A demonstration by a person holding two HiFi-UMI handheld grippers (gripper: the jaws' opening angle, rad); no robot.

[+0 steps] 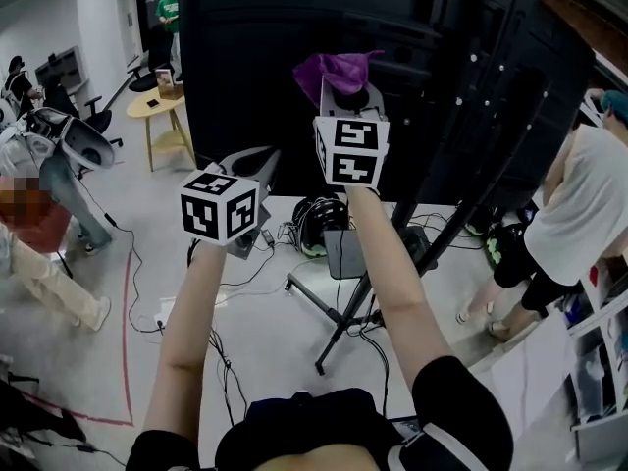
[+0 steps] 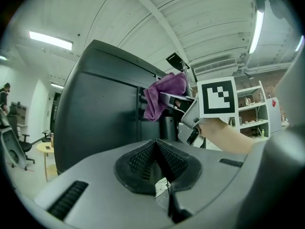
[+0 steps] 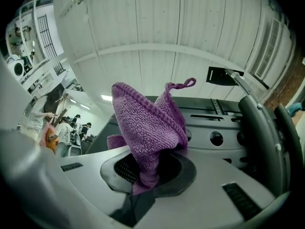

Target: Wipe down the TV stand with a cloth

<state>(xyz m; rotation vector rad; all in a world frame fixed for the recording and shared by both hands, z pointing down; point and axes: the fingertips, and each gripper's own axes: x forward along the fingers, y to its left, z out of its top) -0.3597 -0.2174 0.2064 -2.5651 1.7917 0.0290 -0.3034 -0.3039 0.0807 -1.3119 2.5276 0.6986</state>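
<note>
The right gripper (image 1: 346, 90), at the top middle of the head view, is pinched tight on the purple cloth (image 1: 339, 67), up in front of the black TV (image 1: 245, 57). The left gripper (image 1: 257, 163), lower left of it, is squeezed closed on nothing. The stand (image 1: 343, 322) is below them.

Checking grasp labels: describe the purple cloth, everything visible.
The purple cloth is a nubby, terry-like towel with a small hanging loop at one corner. It is bunched, pinched at its lower end in the shut jaws of the right gripper, standing up in folds, raised beside the black panel; contact unclear.
</note>
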